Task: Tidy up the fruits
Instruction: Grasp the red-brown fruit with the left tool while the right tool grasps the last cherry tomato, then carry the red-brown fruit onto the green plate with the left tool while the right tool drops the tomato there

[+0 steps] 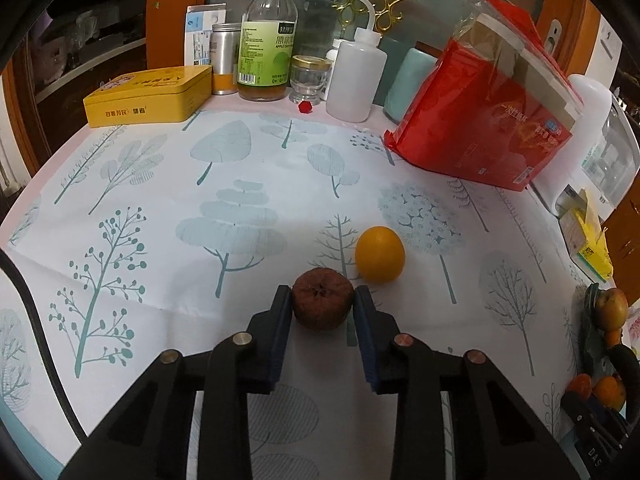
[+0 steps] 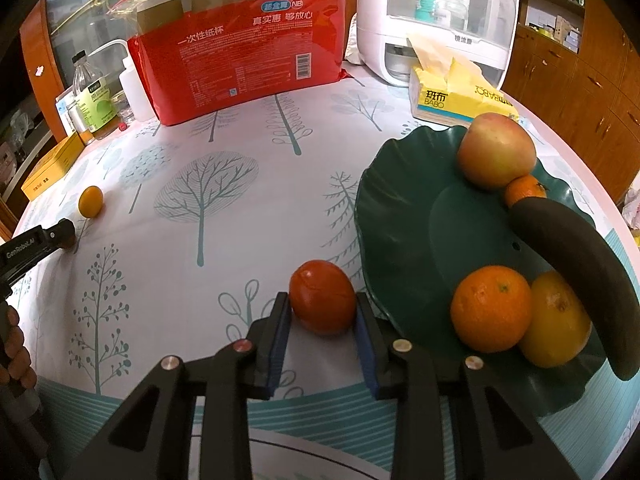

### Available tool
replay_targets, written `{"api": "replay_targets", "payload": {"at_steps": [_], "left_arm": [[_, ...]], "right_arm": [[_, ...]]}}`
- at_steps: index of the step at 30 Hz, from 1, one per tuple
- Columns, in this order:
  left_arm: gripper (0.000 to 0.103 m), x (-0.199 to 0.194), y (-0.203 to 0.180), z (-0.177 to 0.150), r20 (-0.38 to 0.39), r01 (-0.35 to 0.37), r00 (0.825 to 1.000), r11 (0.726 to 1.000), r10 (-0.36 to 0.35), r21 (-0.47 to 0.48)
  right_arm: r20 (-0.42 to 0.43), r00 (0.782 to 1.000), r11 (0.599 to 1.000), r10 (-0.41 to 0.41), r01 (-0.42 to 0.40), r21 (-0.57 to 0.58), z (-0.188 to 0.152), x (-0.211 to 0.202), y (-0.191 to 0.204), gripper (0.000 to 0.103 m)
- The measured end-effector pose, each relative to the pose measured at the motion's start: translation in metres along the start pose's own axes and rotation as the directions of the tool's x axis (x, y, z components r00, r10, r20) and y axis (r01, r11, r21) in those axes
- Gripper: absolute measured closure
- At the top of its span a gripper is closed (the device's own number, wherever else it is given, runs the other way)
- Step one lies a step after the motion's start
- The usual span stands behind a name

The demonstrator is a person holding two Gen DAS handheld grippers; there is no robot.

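Observation:
In the left wrist view my left gripper (image 1: 322, 300) is shut on a dark brown wrinkled fruit (image 1: 322, 304), low over the tablecloth. A yellow-orange fruit (image 1: 380, 254) lies just beyond it to the right. In the right wrist view my right gripper (image 2: 322, 306) is shut on a red-orange fruit (image 2: 322, 298) beside the left rim of a dark green plate (image 2: 400, 216). The plate holds an apple (image 2: 496, 152), an orange (image 2: 490, 308), a yellow fruit (image 2: 554, 328), a small orange (image 2: 526, 190) and a dark long fruit (image 2: 580, 272). The left gripper also shows in the right wrist view (image 2: 64, 236).
A red bag of paper cups (image 2: 244, 52) stands at the back. Bottles (image 1: 268, 36), a jar (image 1: 310, 78) and a yellow tin (image 1: 148, 94) line the far edge. A tissue pack (image 2: 452, 92) and a white appliance (image 2: 436, 20) stand behind the plate.

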State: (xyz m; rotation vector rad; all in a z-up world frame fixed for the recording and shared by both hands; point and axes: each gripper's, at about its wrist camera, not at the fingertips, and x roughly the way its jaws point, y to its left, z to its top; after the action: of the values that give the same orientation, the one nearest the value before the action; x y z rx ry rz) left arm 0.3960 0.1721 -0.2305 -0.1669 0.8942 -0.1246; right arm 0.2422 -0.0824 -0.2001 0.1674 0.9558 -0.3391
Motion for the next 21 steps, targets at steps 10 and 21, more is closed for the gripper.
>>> {"api": "replay_targets", "payload": {"at_steps": [10, 21], "left_arm": [[0.074, -0.025, -0.011, -0.001, 0.065, 0.012, 0.998, 0.999, -0.014, 0.038], [0.074, -0.070, -0.035, -0.002, 0.106, 0.033, 0.993, 0.996, -0.042, 0.085]], "right_arm": [[-0.019, 0.998, 0.999, 0.052, -0.052, 0.006, -0.004, -0.004, 0.005, 0.072], [0.007, 0.989, 0.989, 0.146, -0.146, 0.023, -0.011, -0.032, 0.010, 0.073]]}}
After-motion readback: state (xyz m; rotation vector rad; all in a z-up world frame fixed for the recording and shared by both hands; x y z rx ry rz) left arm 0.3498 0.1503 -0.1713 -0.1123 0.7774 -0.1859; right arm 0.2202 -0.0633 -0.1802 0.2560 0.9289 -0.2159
